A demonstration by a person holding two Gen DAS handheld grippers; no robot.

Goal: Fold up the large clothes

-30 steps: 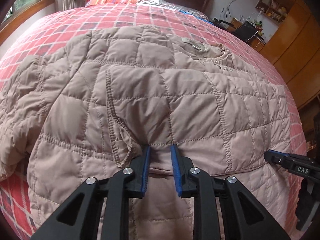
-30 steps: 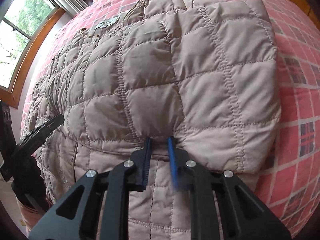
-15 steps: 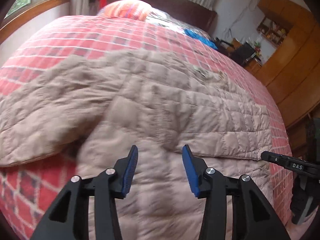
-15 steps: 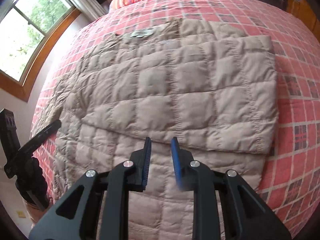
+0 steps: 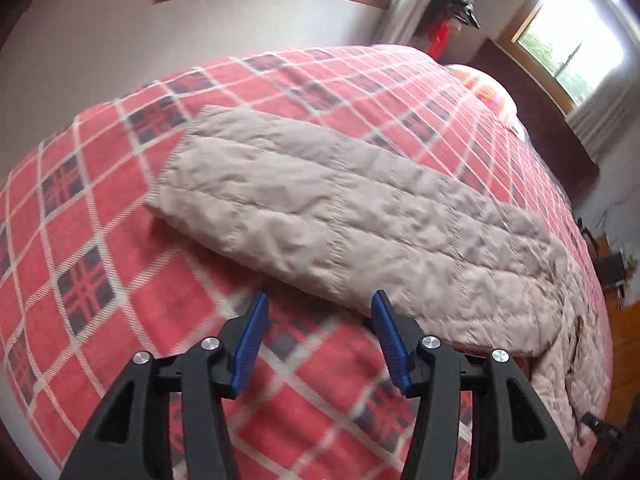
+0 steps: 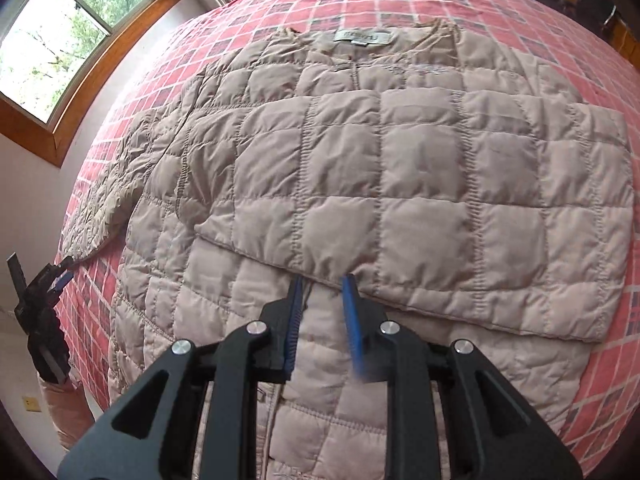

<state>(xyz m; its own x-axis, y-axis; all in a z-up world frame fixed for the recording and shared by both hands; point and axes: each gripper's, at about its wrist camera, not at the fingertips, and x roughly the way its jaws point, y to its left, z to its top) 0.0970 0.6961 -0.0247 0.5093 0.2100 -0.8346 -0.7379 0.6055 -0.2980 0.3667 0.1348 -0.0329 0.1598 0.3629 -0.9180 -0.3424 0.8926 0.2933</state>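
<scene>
Red plaid bedspread [image 5: 100,216] carries the beige quilted jacket [image 6: 400,184], one sleeve [image 5: 340,216] lying outstretched; left gripper [image 5: 318,344] gapes empty beside it, right gripper [image 6: 323,312] parted, empty. Best pinch the cuff, sweep inward

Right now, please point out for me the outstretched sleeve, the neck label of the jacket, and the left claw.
outstretched sleeve [image 5: 328,216]: left wrist view, on the middle of its quilted length.
neck label [image 6: 357,37]: right wrist view, on the centre of the label.
left claw [image 5: 318,344]: left wrist view, midway between its blue fingertips.
</scene>
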